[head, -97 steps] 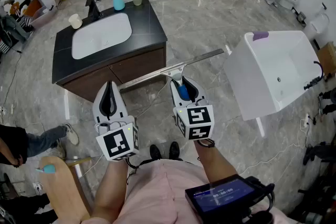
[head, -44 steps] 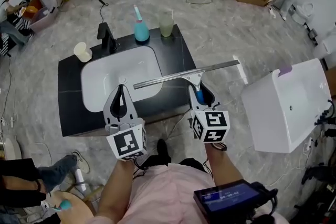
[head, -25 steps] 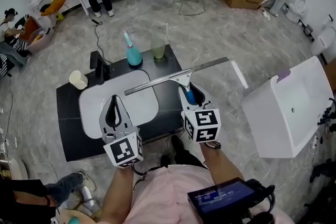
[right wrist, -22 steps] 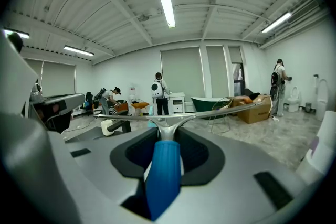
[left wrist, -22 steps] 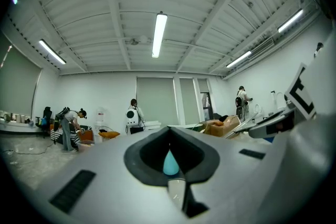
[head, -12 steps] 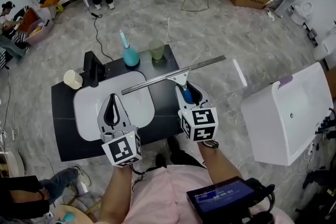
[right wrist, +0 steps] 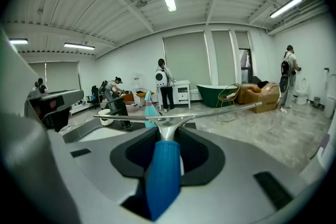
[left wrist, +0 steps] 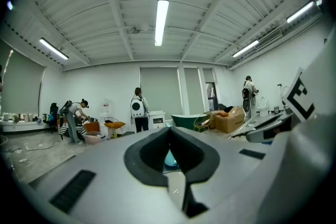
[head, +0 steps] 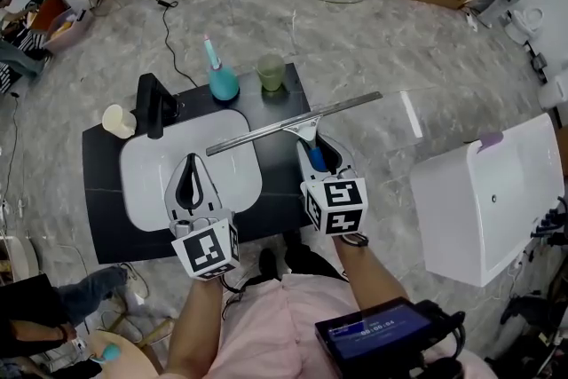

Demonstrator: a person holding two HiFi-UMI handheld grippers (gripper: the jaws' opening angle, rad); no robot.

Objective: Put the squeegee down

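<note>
Where everything stands: grey marble floor point(head: 382, 49).
Tub: white, on the floor at the right point(head: 484, 200), well apart from the bench.
Bench: black-topped point(head: 102, 191), left of centre; both tools hang over its near half.
Sink: white point(head: 146, 182), sunk into the bench top, filling most of its left and middle.
Squeegee: held in the air over the right part of the bench point(head: 293, 122), not lying on it. Its long metal blade runs crosswise, the left end over the sink's far right corner, the right end out past the bench's right edge, over the floor. The blue handle points back toward the near side.
Right tool: gripped narrow on the squeegee's blue handle point(head: 318, 146); the right gripper view shows the handle wedged between the jaws, with the metal neck and blade beyond the tips.
Left tool: jaws together at the tips, nothing between them point(head: 189, 160); it hangs over the sink, left of the right tool and apart from the squeegee.
Faucet: black point(head: 151, 102), at the sink's far left corner.
Bottle: teal point(head: 222, 82), upright at the bench's far edge.
Green cup: just right of the bottle point(head: 271, 71), apart from it.
Cream cup: left of the faucet point(head: 115, 120), near the bench's left edge.
</note>
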